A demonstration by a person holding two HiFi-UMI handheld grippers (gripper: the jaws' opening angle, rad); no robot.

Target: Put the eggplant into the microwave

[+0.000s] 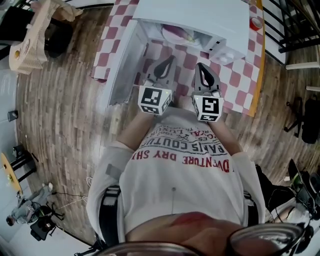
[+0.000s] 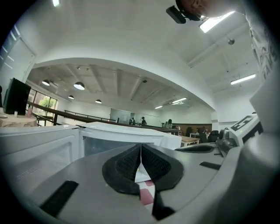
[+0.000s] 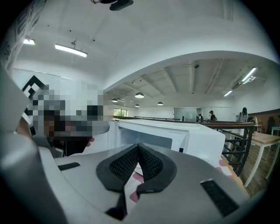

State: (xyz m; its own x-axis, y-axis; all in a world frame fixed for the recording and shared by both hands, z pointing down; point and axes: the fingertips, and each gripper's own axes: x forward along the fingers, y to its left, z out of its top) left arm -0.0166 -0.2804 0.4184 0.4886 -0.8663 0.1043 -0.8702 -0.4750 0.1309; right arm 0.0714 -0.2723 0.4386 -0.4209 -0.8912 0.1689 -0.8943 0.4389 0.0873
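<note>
Head view: both forearms are tucked in against the person's chest, with the left gripper (image 1: 169, 61) and right gripper (image 1: 202, 70) side by side, nearly level. Both are aimed at the white microwave (image 1: 200, 15) on the checked tablecloth (image 1: 240, 75). Its door (image 1: 122, 65) stands swung open at the left. Only this view looks into the cavity, where a pale pink-purple shape (image 1: 175, 34) lies; whether that is the eggplant I cannot tell. Each gripper view shows its black pads meeting at the tips with nothing held between them, only cloth visible below. The right gripper view alone adds a black railing (image 3: 238, 148) and a wooden table (image 3: 266, 139).
</note>
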